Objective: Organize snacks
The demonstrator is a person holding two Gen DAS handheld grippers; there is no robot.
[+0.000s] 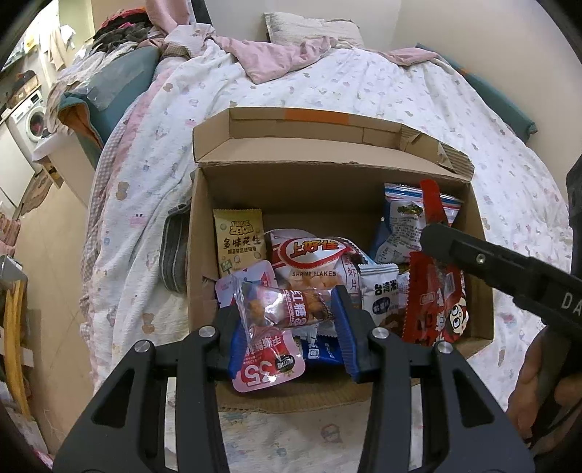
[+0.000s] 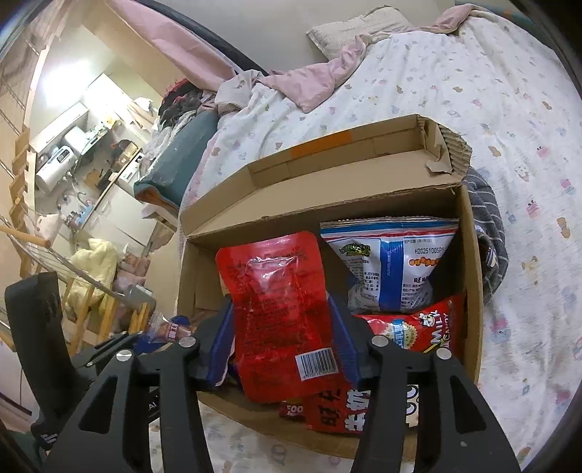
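Note:
An open cardboard box (image 1: 203, 225) sits on the bed and holds several snack packs. My left gripper (image 1: 287, 309) is shut on a small clear brown-sugar snack pack (image 1: 287, 303) and holds it over the box's near edge. My right gripper (image 2: 280, 309) is shut on a red foil pouch (image 2: 280, 291) and holds it over the box (image 2: 473, 276). The right gripper also shows in the left wrist view (image 1: 429, 236), with the red pouch (image 1: 433, 200) sticking up from it. In the box lie a shrimp flakes bag (image 1: 309, 262), a peanut pack (image 1: 238, 236) and a blue-white bag (image 2: 393, 262).
The box rests on a white patterned bedsheet (image 1: 400, 94) with a pink blanket (image 1: 262, 58) and a pillow (image 1: 309, 25) behind. A grey striped cloth (image 2: 487, 233) lies beside the box. Floor, a washing machine (image 1: 31, 120) and furniture are off the bed's left side.

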